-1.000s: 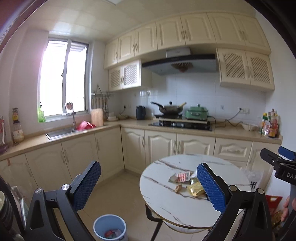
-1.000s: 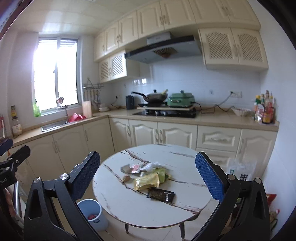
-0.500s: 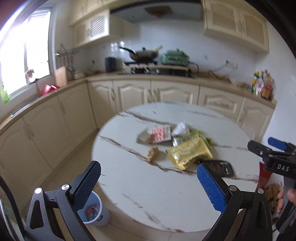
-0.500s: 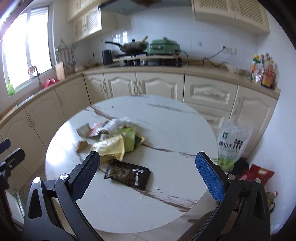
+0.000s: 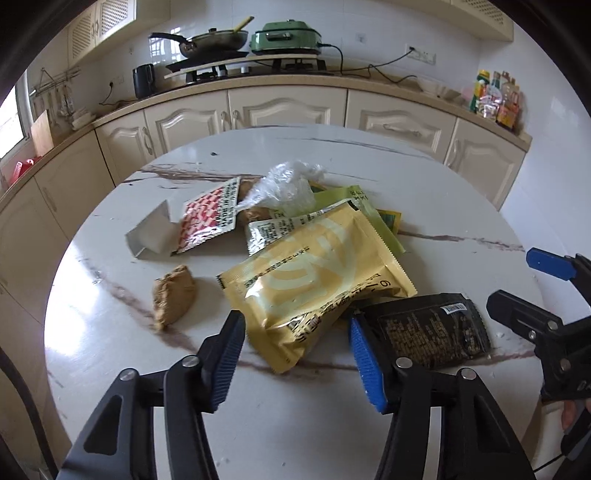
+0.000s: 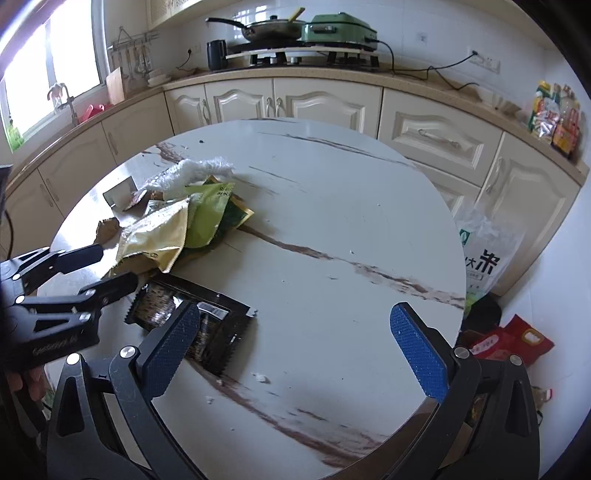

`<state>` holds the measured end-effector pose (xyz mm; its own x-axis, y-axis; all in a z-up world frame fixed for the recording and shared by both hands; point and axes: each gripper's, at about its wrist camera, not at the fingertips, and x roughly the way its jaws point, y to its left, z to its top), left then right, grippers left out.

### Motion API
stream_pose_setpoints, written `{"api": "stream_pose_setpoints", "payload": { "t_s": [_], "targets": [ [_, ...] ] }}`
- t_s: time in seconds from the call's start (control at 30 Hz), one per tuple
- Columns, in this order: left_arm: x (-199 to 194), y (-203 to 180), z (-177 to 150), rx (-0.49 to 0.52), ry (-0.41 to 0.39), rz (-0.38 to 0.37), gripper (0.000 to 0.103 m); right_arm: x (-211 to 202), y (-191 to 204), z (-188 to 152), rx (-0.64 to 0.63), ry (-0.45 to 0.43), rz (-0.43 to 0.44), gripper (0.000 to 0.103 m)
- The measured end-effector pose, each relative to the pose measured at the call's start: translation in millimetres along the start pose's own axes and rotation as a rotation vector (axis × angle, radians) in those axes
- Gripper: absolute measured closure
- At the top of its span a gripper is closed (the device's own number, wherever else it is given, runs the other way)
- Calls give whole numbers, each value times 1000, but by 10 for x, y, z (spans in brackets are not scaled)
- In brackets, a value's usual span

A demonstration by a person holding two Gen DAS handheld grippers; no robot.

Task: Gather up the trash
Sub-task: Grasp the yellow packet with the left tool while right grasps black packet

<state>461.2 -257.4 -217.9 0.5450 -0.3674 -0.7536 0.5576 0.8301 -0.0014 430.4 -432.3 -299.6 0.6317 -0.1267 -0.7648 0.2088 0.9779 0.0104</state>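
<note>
One round white marble-patterned table (image 5: 303, 424) with brown veins fills both wrist views, standing in front of one run of cream kitchen cabinets (image 5: 284, 107); on the counter behind sit one frying pan (image 5: 212, 40), one green electric cooker (image 5: 286, 34) and one black kettle (image 5: 143, 80); on the floor to the right of the table, in the right wrist view, leans one white rice bag (image 6: 485, 254).

The trash lies in one loose heap on the left half of the table, seven pieces that can be counted: one large yellow snack bag (image 5: 317, 280) on top; one black wrapper (image 5: 428, 328) just beside it; one green packet (image 5: 373, 214) partly under the yellow one; one red-and-white sachet (image 5: 210, 218); one crumpled clear plastic bag (image 5: 284, 184); one folded white card (image 5: 151, 236); one brown crumpled lump (image 5: 173, 293) lying apart.

The left gripper (image 5: 295, 334) points down at the near corner of the yellow snack bag; its jaws are closing with that corner between them, not yet pressed; the right gripper (image 6: 295, 325) hangs over the table with its two blue fingers wide apart, the left one over the black wrapper, holding nothing.
</note>
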Motion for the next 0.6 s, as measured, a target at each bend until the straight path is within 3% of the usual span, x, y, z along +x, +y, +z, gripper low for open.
{"api": "stream_pose_setpoints", "payload": {
  "t_s": [0.2,0.3,0.4,0.6],
  "targets": [
    [195,-49,104,38,-25,-11,62,87,21,-7,-42,11,35,0],
    [192,-87,51,54,-38,-18,72,107,56,2,-60,14,66,0],
    [135,-116,-39,49,-57,-18,88,105,95,-7,-85,16,101,0],
    [-194,-38,-237,-9,-93,-21,94,108,292,-52,-183,41,175,0]
  ]
}}
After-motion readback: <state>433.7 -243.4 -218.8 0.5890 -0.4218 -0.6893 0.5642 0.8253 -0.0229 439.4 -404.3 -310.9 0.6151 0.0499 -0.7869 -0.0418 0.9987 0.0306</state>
